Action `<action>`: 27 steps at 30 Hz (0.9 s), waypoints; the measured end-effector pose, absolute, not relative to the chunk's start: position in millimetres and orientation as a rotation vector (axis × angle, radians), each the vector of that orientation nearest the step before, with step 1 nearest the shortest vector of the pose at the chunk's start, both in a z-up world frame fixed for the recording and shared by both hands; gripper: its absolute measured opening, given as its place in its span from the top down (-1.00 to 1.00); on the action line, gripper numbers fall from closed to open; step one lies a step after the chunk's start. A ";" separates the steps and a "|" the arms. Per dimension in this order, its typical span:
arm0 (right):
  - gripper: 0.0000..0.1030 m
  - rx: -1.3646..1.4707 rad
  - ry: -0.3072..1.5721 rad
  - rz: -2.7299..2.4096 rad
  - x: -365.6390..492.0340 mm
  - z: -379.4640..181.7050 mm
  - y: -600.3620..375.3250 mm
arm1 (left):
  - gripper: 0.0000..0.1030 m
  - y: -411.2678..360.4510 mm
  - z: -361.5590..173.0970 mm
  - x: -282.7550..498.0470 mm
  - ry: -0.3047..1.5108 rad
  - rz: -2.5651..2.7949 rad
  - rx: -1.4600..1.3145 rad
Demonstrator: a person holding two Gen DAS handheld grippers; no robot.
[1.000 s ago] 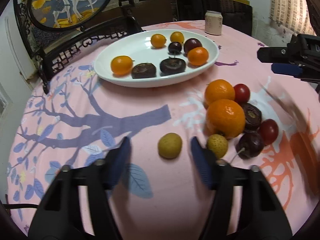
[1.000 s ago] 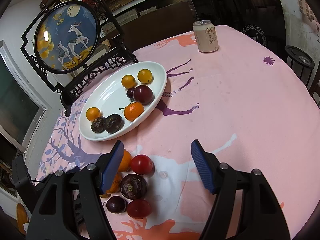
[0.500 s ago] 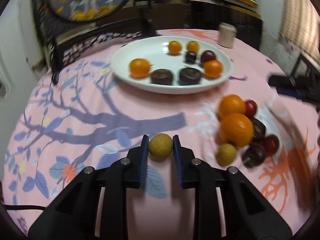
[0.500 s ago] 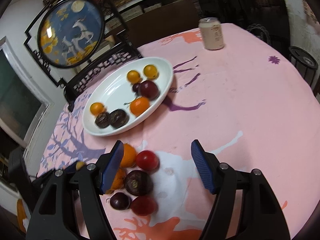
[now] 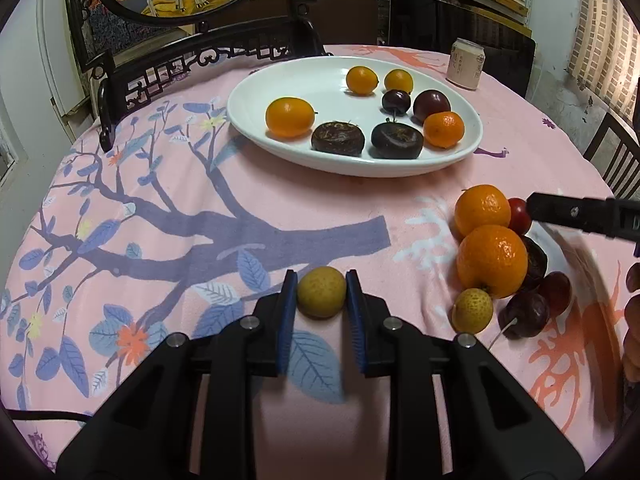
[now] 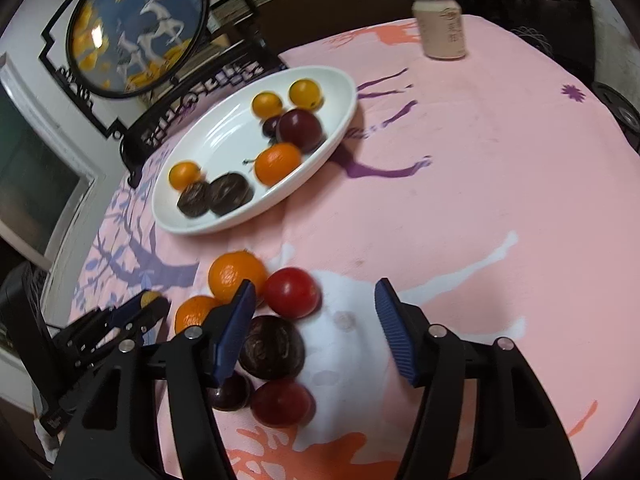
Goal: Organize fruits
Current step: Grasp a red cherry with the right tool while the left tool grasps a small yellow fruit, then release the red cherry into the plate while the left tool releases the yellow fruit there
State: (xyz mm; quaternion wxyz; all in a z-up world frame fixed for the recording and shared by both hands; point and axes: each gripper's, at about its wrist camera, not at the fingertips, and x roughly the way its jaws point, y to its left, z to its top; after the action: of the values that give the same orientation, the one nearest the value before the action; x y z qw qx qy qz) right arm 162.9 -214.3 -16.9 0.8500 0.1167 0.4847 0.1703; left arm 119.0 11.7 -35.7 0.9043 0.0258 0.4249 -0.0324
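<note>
Since a second ago your left gripper [image 5: 321, 294] has gone from standing wide around the yellow-green fruit [image 5: 321, 291] to clamping it, blue pads pressed on both flanks. Your right gripper [image 6: 314, 326] has dropped closer over the loose pile, and its jaws are closing with nothing pinched yet; the red fruit [image 6: 291, 292] and the dark wrinkled fruit [image 6: 272, 346] lie between them, nearer the left finger.

The held fruit sits at the very tips of your left fingers, still low against the pink tablecloth [image 5: 200, 208] (whether it has lifted clear, the view does not quite settle). The grip is across its middle, which makes sense: the fruit is nearly round, so the widest part gives the pads the most to bite on. Its slightly longer axis looks to run across the jaws, with no stem end showing.

The white plate [image 5: 256, 92] lies straight ahead of your left gripper, well beyond the fingertips, already holding small oranges and dark fruits. Its open space is on the left half, the likely spot for this one. The two oranges [image 5: 491, 261] sit off to the right of your left fingers.
</note>
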 end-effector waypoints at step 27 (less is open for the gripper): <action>0.39 0.267 1.005 0.236 188.8 -26.5 -239.3 | 0.49 7.6 -38.1 120.0 0.875 -0.066 0.083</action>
State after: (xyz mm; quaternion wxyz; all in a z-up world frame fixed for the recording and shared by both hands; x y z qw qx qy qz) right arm 188.8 -239.3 -26.5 0.8613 0.1272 0.4789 0.1126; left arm 120.0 7.6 -38.1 0.9045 0.0404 0.4234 -0.0320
